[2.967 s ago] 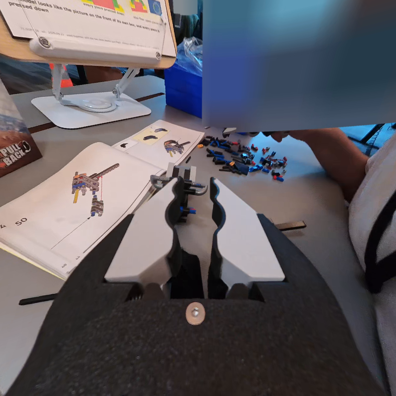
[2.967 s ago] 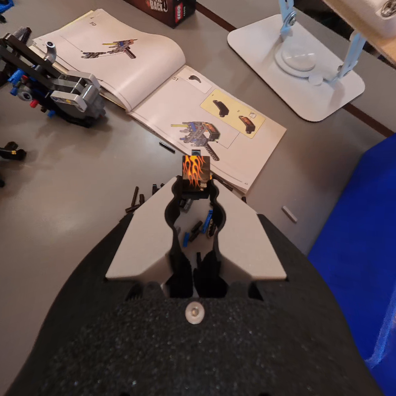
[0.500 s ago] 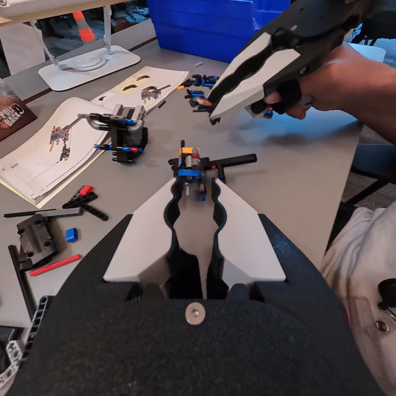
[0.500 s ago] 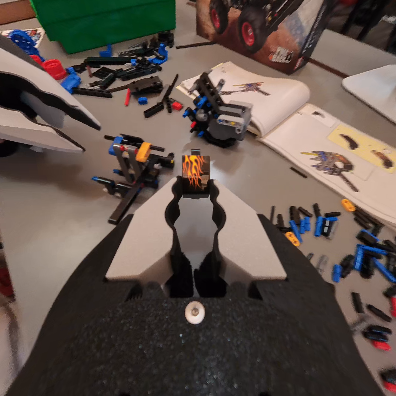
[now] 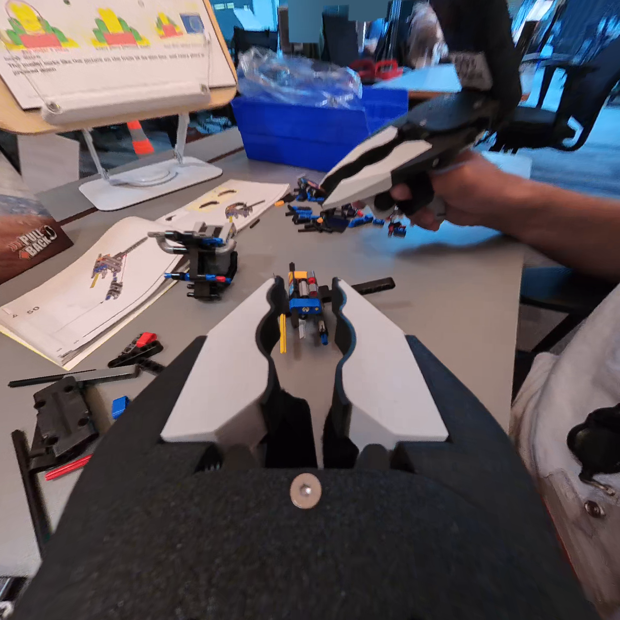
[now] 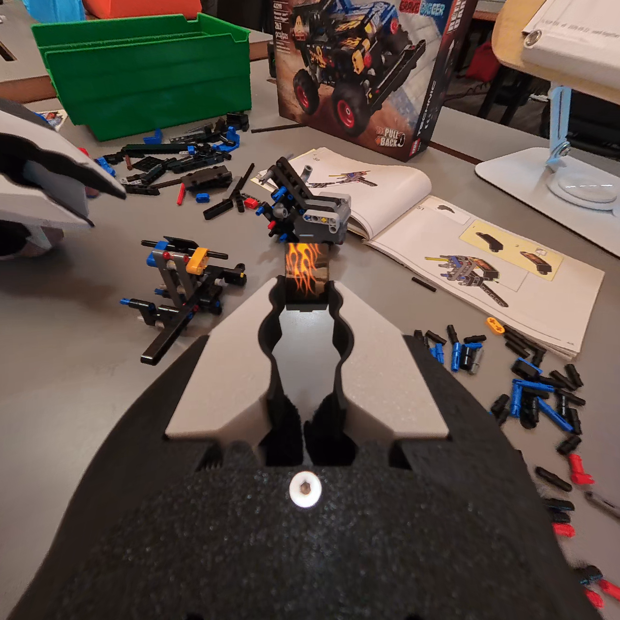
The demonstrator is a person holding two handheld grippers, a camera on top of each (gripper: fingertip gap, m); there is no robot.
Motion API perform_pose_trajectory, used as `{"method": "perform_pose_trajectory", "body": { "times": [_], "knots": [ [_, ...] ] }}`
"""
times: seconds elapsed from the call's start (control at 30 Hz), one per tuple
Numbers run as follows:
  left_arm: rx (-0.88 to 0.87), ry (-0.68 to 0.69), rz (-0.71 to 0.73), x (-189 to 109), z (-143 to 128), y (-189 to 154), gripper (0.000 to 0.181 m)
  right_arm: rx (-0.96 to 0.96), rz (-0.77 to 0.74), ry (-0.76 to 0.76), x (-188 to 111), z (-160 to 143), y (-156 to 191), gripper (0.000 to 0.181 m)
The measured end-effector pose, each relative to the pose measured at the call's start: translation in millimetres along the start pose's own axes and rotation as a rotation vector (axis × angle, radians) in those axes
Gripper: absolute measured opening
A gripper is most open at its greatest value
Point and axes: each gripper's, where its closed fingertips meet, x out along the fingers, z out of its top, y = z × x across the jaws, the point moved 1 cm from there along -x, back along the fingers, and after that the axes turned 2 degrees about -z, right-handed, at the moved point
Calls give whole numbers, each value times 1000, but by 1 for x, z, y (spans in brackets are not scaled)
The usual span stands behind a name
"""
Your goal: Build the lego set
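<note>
Right gripper (image 6: 306,285): its jaws are closed on a black flame-printed panel (image 6: 307,272), held at the fingertips above the table.
Left gripper (image 5: 304,285): its jaws stand apart and hold nothing; the small sub-assembly (image 5: 303,295) lies on the table between the tips, not yet gripped.
Small sub-assembly: black beams with blue, yellow and red pieces; the right wrist view shows it (image 6: 186,285) as one joined unit.
Second sub-assembly (image 6: 307,211): grey and black block, it stands at the edge of the open instruction booklet (image 6: 469,268).
Done: two partial modules only, I judge.
Left: the panel is not attached; many loose pins (image 6: 533,389) and beams (image 6: 188,167) lie unused, and no wheels are mounted, so the build is far from finished.
</note>
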Motion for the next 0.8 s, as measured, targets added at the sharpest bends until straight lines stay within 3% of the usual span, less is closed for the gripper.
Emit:
{"method": "perform_pose_trajectory", "body": {
  "times": [0.13,0.37,0.47,0.8],
  "knots": [
    [-3,-45,-2,-6,5,0,25,-8,-11,9,1,-3,0,24],
    [-42,34,-22,-8,-5,-7,25,10,-21,9,0,-4,-4,24],
    [-23,89,6,-9,-13,-5,24,10,-23,9,1,-4,-5,24],
    [8,340,-111,9,-48,-36,19,-36,-24,22,2,-6,0,24]
  ]
}}
